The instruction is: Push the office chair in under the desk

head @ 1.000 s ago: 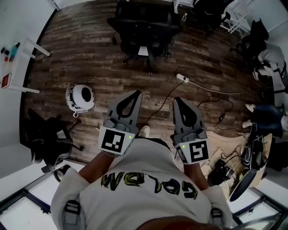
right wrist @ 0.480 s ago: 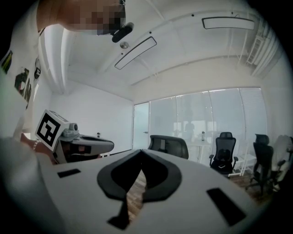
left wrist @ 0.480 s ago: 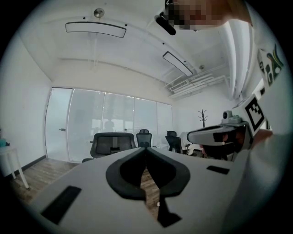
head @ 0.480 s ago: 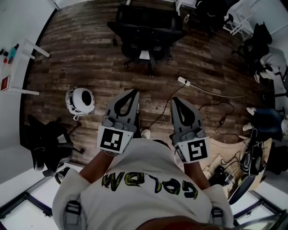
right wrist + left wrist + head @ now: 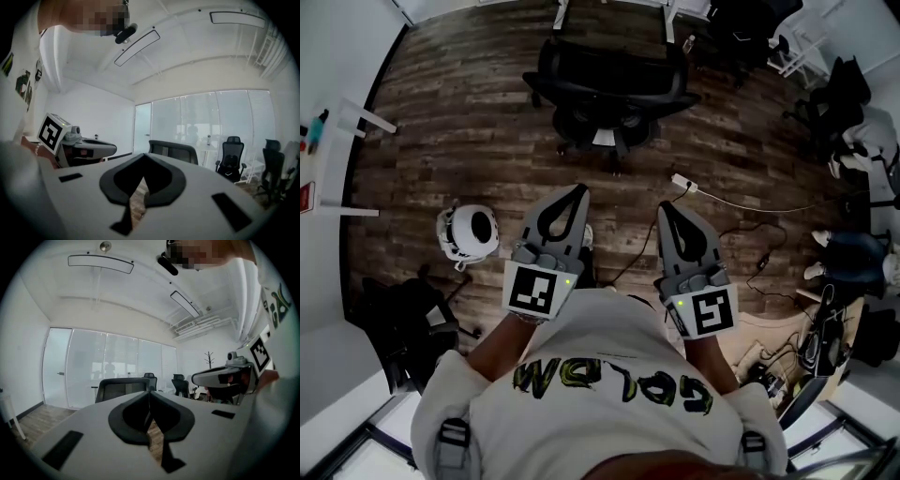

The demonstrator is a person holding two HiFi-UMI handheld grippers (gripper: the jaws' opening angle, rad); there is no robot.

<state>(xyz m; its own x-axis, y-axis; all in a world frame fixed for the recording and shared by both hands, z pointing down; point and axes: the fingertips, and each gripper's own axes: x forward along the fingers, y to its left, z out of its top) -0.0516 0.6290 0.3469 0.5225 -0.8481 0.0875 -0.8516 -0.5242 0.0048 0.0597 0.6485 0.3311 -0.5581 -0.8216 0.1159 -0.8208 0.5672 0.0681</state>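
Note:
The black office chair (image 5: 609,89) stands on the wood floor at the top centre of the head view, its back towards me. White desk legs (image 5: 560,13) show just beyond it at the top edge. My left gripper (image 5: 578,190) and right gripper (image 5: 667,208) are held side by side in front of my chest, pointing at the chair and well short of it. Both are shut with nothing between the jaws. The chair's backrest (image 5: 123,389) rises above the left gripper (image 5: 149,393) in the left gripper view, and the backrest (image 5: 173,151) shows above the right gripper (image 5: 144,155) in the right gripper view.
A white round object (image 5: 469,228) lies on the floor at my left. A power strip with its cable (image 5: 682,181) runs across the floor on the right. Another black chair (image 5: 412,319) stands at lower left, and cables and gear (image 5: 806,347) lie at lower right.
The chair and the floor objects have slid down the head view, so I have come closer to the chair. Both grippers keep their pose and stay shut.

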